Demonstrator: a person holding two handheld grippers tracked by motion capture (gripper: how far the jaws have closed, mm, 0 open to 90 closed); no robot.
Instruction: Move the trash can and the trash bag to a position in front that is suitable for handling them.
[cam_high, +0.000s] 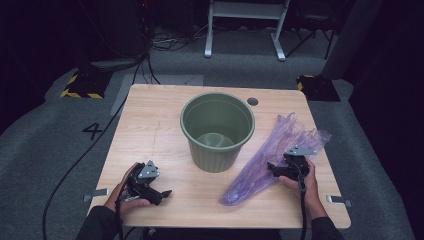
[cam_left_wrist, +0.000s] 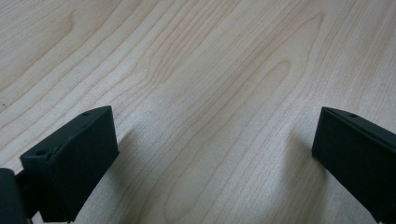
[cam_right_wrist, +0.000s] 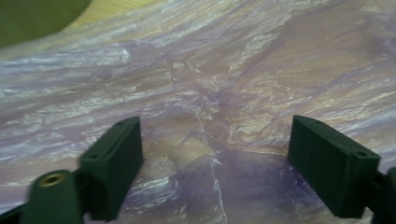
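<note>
You are resting your left gripper low over the bare light wooden desk at its near left, fingers standing wide apart with nothing between them. Your right gripper is hovering at the near right just over the crumpled translucent purple plastic bag, fingers spread apart on either side of a fold, not yet closed on it. The bag is lying flat, stretching from the near edge toward the far right, just beside the ribbed green plastic bin standing upright mid-desk. You are likely lining up a first pinch; next, close on the film and lift.
</note>
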